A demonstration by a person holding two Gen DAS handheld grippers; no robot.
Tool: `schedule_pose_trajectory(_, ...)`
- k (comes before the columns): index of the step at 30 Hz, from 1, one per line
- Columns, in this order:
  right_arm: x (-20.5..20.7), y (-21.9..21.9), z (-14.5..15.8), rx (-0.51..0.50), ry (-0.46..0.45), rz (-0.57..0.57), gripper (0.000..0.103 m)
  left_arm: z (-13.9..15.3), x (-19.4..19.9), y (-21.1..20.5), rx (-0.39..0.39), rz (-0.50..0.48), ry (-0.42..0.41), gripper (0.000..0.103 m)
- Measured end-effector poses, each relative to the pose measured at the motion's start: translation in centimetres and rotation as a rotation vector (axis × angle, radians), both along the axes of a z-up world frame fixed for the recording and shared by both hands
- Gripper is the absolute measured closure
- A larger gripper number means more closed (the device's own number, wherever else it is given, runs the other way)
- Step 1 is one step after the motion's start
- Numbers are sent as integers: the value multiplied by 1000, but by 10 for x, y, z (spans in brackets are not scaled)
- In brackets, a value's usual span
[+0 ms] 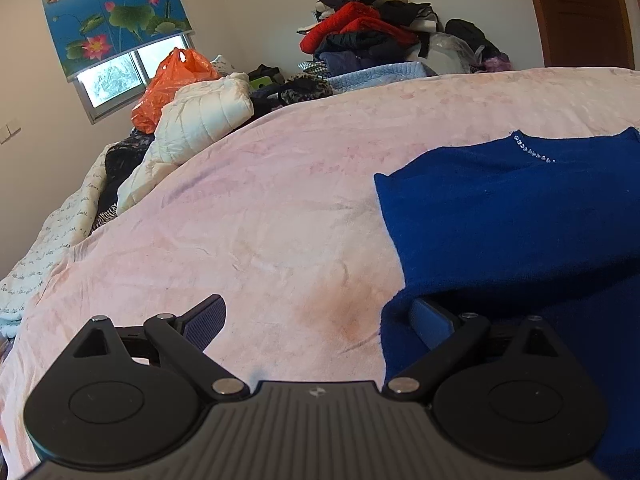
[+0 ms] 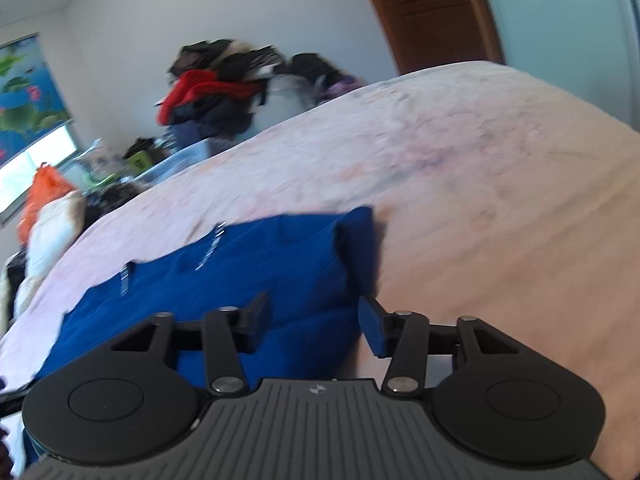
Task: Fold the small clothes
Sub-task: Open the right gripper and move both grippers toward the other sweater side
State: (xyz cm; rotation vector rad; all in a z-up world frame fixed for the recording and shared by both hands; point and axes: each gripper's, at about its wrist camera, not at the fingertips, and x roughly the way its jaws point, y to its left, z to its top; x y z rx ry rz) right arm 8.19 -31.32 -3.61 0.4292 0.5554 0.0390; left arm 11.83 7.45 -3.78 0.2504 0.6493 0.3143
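A dark blue knit sweater (image 1: 508, 216) with small beads at the neckline lies on the pink blanket (image 1: 260, 208). In the left wrist view it fills the right side. My left gripper (image 1: 320, 320) is open wide at the sweater's left edge; its right finger (image 1: 434, 322) lies under a fold of the sweater, its left finger (image 1: 206, 320) over bare blanket. In the right wrist view, which is blurred, the sweater (image 2: 240, 276) lies ahead and left. My right gripper (image 2: 314, 320) is open over the sweater's right edge, holding nothing.
A white puffy jacket (image 1: 200, 120) and an orange plastic bag (image 1: 168, 80) lie at the bed's far left. A pile of clothes (image 1: 372, 36) stands against the back wall. A wooden door (image 1: 584, 12) is at the far right. A window blind (image 1: 112, 12) hangs left.
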Motion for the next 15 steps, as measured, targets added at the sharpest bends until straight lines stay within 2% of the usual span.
schedule_pose_trajectory(3,-28,-2,-5,-14,24,22,39,4,-14,6,-18,-13,1,5)
schedule_pose_trajectory(7,-77,-14,-7,36,-12,13,32,11,-37,12,-97,-58,16,5)
schedule_pose_trajectory(11,-124,-22,-8,64,-47,-18,23,17,-61,26,-248,-94,57,5)
schedule_pose_trajectory(15,-162,-28,-15,58,-42,-18,19,20,-86,40,-385,-139,106,5)
